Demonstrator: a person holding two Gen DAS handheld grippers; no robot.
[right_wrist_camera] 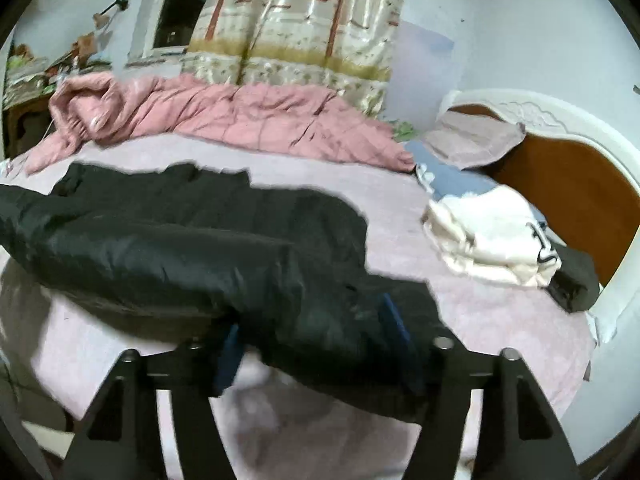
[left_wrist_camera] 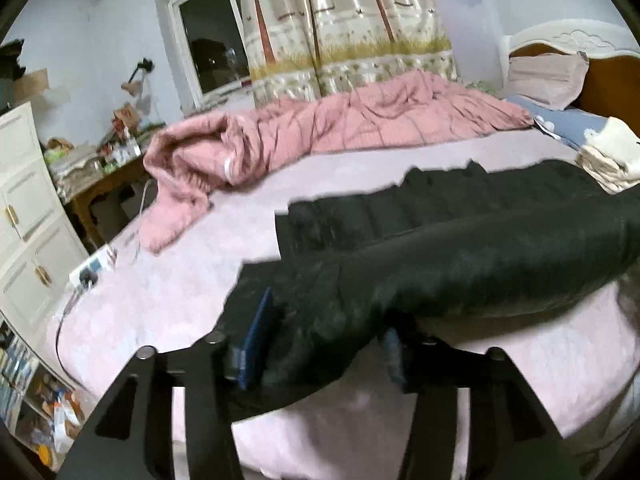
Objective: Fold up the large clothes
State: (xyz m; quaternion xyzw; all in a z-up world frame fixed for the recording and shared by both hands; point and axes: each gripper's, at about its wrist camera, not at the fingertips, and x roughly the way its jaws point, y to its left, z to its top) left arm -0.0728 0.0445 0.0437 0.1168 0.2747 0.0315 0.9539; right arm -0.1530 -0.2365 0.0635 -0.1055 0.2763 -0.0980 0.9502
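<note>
A black padded jacket (left_wrist_camera: 460,240) lies across the pink bedsheet (left_wrist_camera: 168,292), its near edge raised off the bed. In the left wrist view my left gripper (left_wrist_camera: 324,344) is shut on the bunched left end of that edge, and its blue pads (left_wrist_camera: 256,340) press thick black fabric. The right wrist view shows the same jacket (right_wrist_camera: 180,240) stretching away to the left. There my right gripper (right_wrist_camera: 316,340) is shut on the right end of the edge, between its own blue pads (right_wrist_camera: 394,324). The raised fold hides the bed beneath it.
A crumpled pink quilt (left_wrist_camera: 360,120) lies along the far side of the bed. Folded cream clothes (right_wrist_camera: 492,236) and a dark folded item (right_wrist_camera: 572,280) sit near the headboard (right_wrist_camera: 568,184). A power strip (left_wrist_camera: 94,270) lies at the bed's left edge, beside a white cabinet (left_wrist_camera: 28,216).
</note>
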